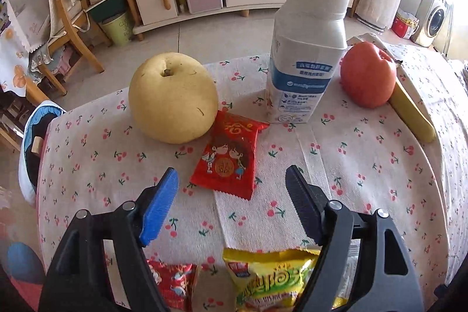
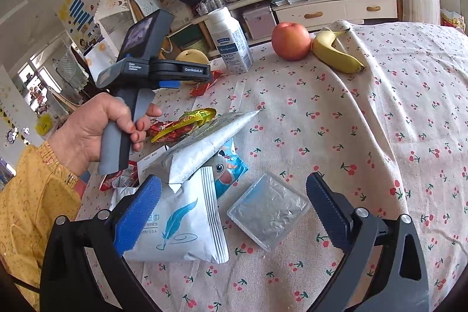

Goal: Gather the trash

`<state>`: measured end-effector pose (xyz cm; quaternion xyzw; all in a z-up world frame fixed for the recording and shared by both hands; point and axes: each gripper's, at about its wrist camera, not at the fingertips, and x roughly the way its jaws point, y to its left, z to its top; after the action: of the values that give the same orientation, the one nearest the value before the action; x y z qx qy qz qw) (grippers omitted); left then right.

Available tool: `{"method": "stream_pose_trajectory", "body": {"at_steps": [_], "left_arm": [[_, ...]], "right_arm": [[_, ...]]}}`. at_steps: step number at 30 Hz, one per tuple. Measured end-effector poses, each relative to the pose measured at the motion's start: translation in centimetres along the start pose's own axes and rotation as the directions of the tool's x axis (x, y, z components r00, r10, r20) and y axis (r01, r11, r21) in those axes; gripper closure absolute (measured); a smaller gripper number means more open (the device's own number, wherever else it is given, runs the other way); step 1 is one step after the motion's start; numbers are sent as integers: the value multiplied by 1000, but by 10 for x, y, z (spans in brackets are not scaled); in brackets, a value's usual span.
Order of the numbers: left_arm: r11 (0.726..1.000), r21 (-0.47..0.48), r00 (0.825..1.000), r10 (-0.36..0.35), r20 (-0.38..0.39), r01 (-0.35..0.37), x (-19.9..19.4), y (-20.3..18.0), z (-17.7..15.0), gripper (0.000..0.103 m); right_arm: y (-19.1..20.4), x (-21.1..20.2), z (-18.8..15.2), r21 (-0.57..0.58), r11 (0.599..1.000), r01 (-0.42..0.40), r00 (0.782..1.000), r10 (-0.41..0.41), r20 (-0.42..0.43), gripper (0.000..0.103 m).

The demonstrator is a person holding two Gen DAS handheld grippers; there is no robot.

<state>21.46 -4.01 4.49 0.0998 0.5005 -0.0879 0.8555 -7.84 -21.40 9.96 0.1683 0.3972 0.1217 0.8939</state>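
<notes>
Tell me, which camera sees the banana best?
The right wrist view: the whole banana shows, curved, lying beside the apple. The left wrist view catches only one yellow end of it behind the apple.

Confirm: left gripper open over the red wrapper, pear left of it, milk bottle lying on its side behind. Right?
Not quite. The milk bottle stands upright, cap on top, as the left wrist view shows. The rest holds: left gripper open over the red wrapper, pear to its left.
</notes>
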Motion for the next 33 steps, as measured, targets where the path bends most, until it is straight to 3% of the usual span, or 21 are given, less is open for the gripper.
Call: {"method": "stream_pose_trajectory", "body": {"at_steps": [3, 8, 14, 20, 25, 33], "left_arm": [[1000, 2, 1000, 21, -21, -21, 14, 0, 6, 33], [999, -11, 998, 31, -48, -32, 29, -1, 7, 59], [999, -31, 1000, 22, -17, -22, 19, 2, -2, 92], [998, -59, 1000, -10, 27, 12, -4, 10, -24, 94], [996, -78, 997, -33, 68, 38, -28, 16, -46, 94], [996, -82, 987, -34, 154, 47, -84, 29, -82, 98]], "right_arm": [[0, 0, 0, -1, 1000, -1, 1000, 1, -1, 5], [-1, 3, 0, 6, 1000, 2, 1000, -2, -12, 5], [-6, 7, -1, 10, 1000, 20, 999, -19, -35, 5], [-10, 14, -4, 2, 1000, 19, 996, -19, -88, 5], [-9, 21, -10, -69, 996, 57, 987, -66, -144, 5], [-12, 29, -19, -51, 999, -17, 977, 6, -211, 5]]}}
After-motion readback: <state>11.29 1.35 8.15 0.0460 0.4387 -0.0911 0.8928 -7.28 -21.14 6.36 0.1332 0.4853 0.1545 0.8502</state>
